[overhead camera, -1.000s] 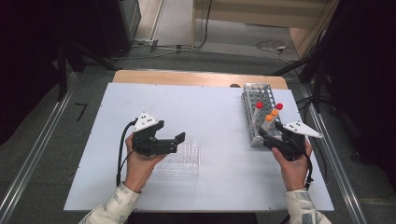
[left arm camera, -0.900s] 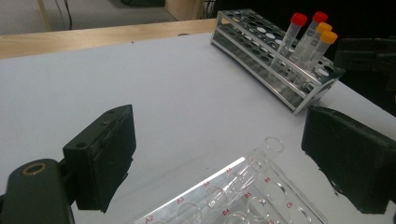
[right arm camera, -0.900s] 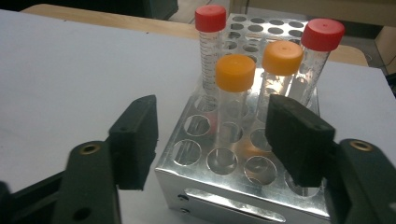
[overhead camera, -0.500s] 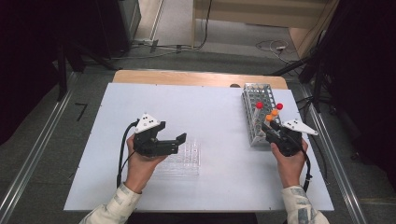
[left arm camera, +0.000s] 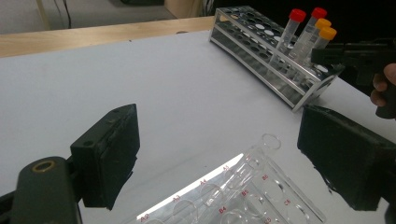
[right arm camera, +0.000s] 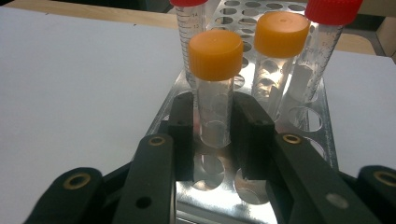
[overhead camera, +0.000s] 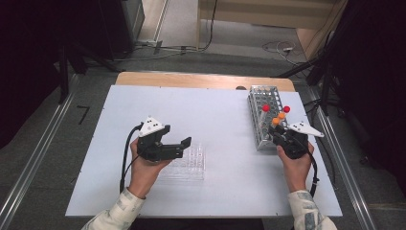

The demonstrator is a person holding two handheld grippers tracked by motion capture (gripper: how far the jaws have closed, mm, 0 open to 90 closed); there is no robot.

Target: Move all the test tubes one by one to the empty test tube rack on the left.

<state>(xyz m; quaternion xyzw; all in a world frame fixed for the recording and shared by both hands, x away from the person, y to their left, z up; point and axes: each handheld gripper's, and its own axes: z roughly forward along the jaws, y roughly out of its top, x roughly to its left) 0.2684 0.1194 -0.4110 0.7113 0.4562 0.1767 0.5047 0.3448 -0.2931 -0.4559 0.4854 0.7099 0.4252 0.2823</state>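
Note:
A metal tube rack [overhead camera: 261, 98] stands at the table's right with two red-capped and two orange-capped tubes at its near end. My right gripper [overhead camera: 277, 133] sits at that end. In the right gripper view its jaws have just been closing, and the pads [right arm camera: 184, 126] now press both sides of the nearer orange-capped tube [right arm camera: 215, 56], which stands upright in the rack [right arm camera: 308, 121]. My left gripper [overhead camera: 183, 147] hovers open over a clear plastic rack [overhead camera: 189, 166]; its jaws [left arm camera: 224, 140] stand wide apart with nothing gripped above the rack's empty wells [left arm camera: 243, 186].
The second orange-capped tube [right arm camera: 280, 35] and a red-capped tube [right arm camera: 334, 9] stand close behind the gripped one. A wooden strip [overhead camera: 201, 80] borders the white table's far edge. Metal rails run along both sides of the table.
My right gripper edged in and down at the metal rack and its jaws closed round the nearer orange-capped tube. My left gripper stayed over the clear rack.

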